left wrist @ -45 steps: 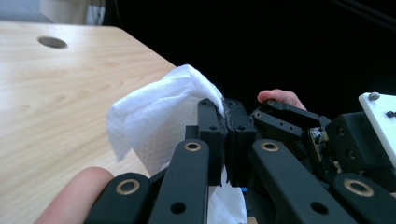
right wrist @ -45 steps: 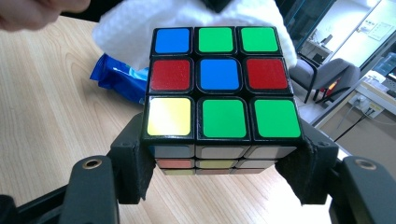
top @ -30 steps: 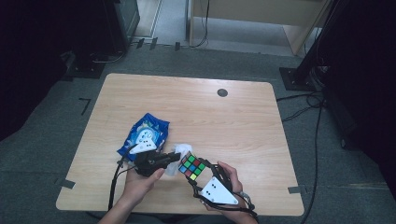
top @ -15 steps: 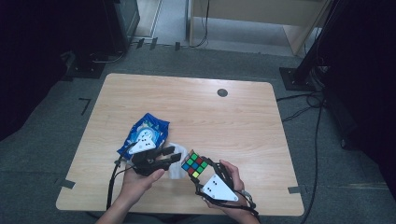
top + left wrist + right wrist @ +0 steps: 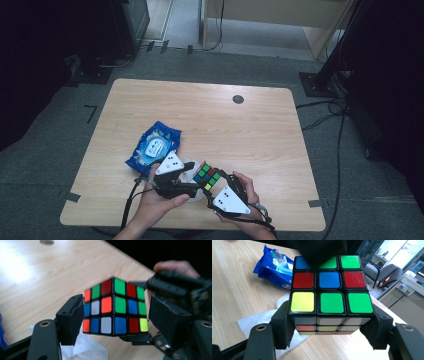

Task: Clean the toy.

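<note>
While the right gripper pinches the puzzle cube above the table's near edge, the left gripper (jaws just opening) brackets it, pads apart from it.

My counter is pale wood with a round dark grommet. Grey carpet lies around it, black stands and cables beside, and a grey office chair sits far off.
</note>
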A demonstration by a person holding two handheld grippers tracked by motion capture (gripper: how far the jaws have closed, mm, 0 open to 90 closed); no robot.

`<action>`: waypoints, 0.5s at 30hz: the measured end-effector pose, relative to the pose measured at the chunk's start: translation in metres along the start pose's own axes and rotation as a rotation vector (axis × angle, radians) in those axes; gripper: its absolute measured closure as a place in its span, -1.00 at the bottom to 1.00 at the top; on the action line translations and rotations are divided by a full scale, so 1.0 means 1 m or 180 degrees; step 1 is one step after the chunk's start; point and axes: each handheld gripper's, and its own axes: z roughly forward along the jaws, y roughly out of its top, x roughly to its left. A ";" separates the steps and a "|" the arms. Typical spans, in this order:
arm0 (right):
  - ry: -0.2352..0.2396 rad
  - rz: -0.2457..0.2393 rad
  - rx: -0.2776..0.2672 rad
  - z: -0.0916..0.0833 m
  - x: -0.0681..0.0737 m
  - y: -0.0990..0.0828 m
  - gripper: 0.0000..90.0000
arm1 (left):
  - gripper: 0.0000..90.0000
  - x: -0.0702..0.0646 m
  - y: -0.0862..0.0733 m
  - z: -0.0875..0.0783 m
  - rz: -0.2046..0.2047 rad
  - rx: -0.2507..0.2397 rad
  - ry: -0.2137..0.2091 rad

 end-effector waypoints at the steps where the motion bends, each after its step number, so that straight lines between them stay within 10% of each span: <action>1: -0.0007 0.0005 0.0008 0.000 0.001 0.000 -0.23 | -0.38 -0.001 -0.001 0.004 -0.0016 0.0066 -0.0009; 15: 0.0004 -0.0052 -0.0076 -0.001 0.010 0.007 -0.23 | -0.45 -0.002 -0.006 0.019 -0.0052 0.0320 -0.0057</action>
